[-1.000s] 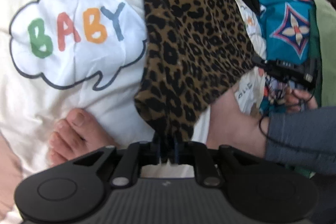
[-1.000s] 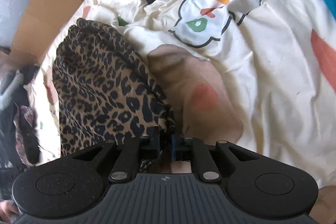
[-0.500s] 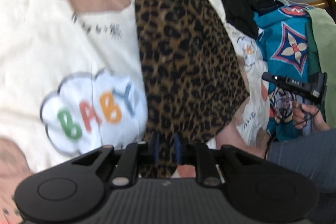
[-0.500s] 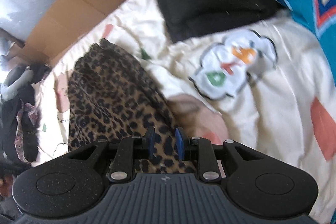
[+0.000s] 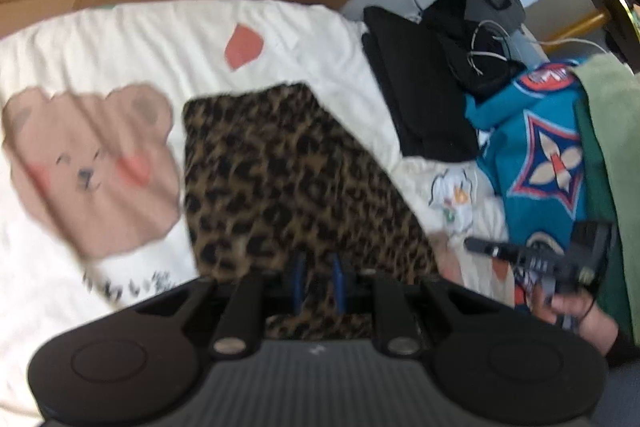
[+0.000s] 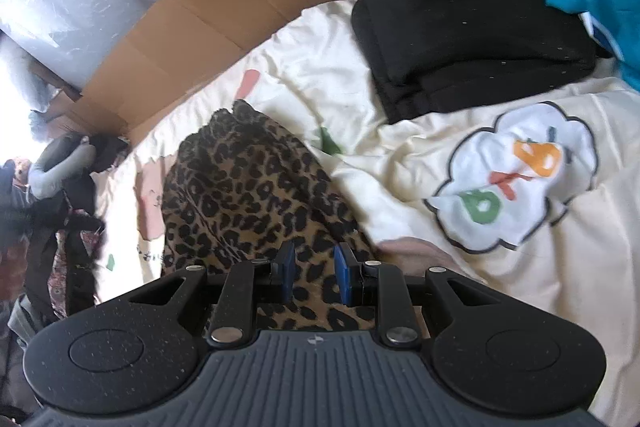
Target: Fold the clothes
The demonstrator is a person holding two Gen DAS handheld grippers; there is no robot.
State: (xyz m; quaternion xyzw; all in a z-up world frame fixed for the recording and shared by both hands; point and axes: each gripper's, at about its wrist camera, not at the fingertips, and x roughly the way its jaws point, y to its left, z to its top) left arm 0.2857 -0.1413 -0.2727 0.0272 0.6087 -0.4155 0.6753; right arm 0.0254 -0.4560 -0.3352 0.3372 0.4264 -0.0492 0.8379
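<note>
A leopard-print garment [image 5: 280, 167] lies flat on a cream quilt [image 5: 120, 39], its far edge straight. My left gripper [image 5: 318, 281] hovers over its near end. Leopard fabric runs up between the blue pads, which stand close on it; the view is blurred. In the right wrist view the same garment [image 6: 248, 195] is rumpled at its far end. My right gripper [image 6: 314, 273] is above its near edge, jaws parted. The cloth passes under the gap, and the pads [image 6: 286, 267] do not press it.
Folded black clothes [image 6: 472, 39] and a teal printed garment [image 5: 536, 155] lie to the right, with green cloth [image 5: 608, 131] beyond. Flattened cardboard [image 6: 224, 11] lines the far side. A dark heap of clothes [image 6: 52, 195] sits left. A hand [image 5: 572, 307] holds a black tool at right.
The left gripper rose and travelled forward from the BABY cloud to the bear print, the fabric still in it. The right jaws parted off the garment's edge and lifted a little.
</note>
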